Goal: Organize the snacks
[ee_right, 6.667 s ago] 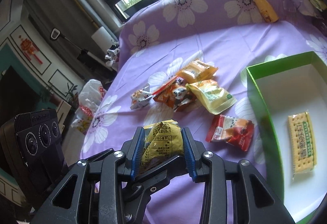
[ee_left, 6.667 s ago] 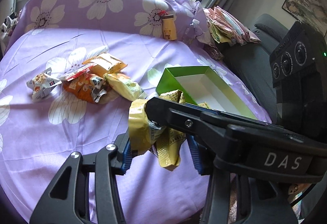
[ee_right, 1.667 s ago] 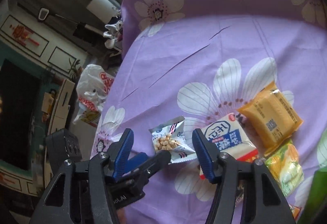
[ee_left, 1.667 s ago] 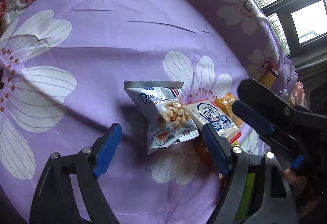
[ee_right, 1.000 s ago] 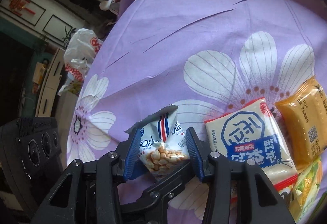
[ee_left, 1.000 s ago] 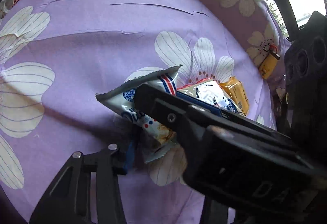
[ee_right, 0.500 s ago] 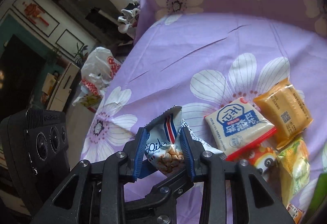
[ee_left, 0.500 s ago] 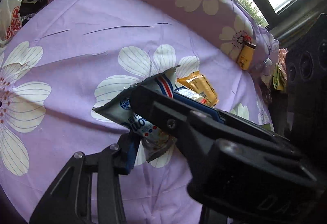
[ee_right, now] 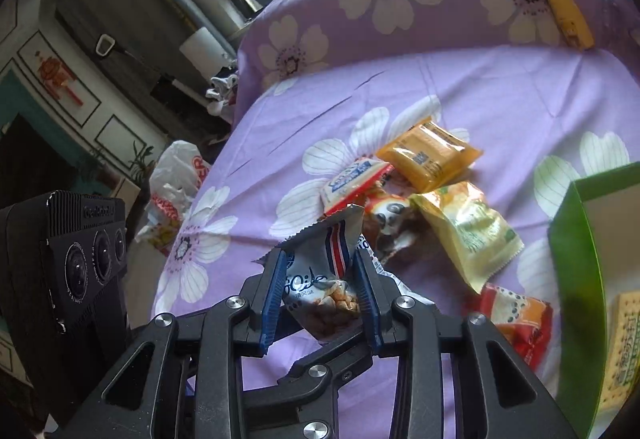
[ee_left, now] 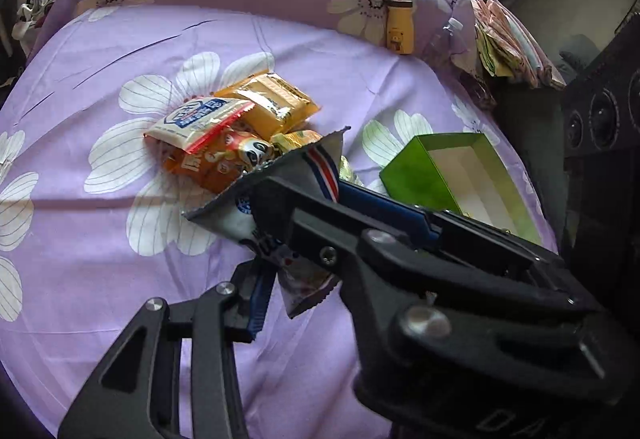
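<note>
Right wrist view alone shows both claws (ee_right: 320, 289) clamping popcorn packet (ee_right: 320, 291), cracker in green box (ee_right: 576, 259).

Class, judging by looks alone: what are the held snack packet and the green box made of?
Snack packet: probably thin glossy plastic film; it crinkles and has a serrated sealed edge. Green box: likely cardboard, green outside, white inside; thin stiff straight walls.
</note>
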`<move>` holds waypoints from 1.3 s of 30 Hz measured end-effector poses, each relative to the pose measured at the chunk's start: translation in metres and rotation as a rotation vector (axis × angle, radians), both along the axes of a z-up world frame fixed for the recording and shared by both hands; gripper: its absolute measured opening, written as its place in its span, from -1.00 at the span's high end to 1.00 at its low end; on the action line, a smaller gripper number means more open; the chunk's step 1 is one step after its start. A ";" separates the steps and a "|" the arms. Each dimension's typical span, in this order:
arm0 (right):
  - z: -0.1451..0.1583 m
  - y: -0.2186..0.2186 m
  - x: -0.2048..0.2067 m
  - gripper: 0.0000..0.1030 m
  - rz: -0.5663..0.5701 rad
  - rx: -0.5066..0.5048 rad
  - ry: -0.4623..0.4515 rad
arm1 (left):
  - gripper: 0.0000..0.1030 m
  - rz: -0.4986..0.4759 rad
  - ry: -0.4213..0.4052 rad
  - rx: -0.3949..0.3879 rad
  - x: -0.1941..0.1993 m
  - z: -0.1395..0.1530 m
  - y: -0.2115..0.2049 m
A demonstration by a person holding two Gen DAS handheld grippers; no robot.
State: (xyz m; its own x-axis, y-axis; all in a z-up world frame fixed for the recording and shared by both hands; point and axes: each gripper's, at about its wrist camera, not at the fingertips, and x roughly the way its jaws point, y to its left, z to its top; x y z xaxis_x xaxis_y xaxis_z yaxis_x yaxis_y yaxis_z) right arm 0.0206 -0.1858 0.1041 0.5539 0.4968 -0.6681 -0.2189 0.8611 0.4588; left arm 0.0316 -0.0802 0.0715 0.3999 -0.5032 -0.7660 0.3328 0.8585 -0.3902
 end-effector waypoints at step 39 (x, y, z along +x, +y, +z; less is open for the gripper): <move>0.052 -0.062 -0.084 0.26 -0.157 0.008 -0.208 | 0.22 -0.164 -0.224 -0.001 -0.051 0.059 -0.063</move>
State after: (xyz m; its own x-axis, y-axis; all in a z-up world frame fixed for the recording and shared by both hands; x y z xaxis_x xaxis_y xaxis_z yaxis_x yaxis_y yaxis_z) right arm -0.0633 -0.2481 0.1565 0.7496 0.3991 -0.5281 -0.1733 0.8883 0.4253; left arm -0.0195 -0.1428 0.1305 0.4726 -0.5756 -0.6674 0.5452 0.7859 -0.2918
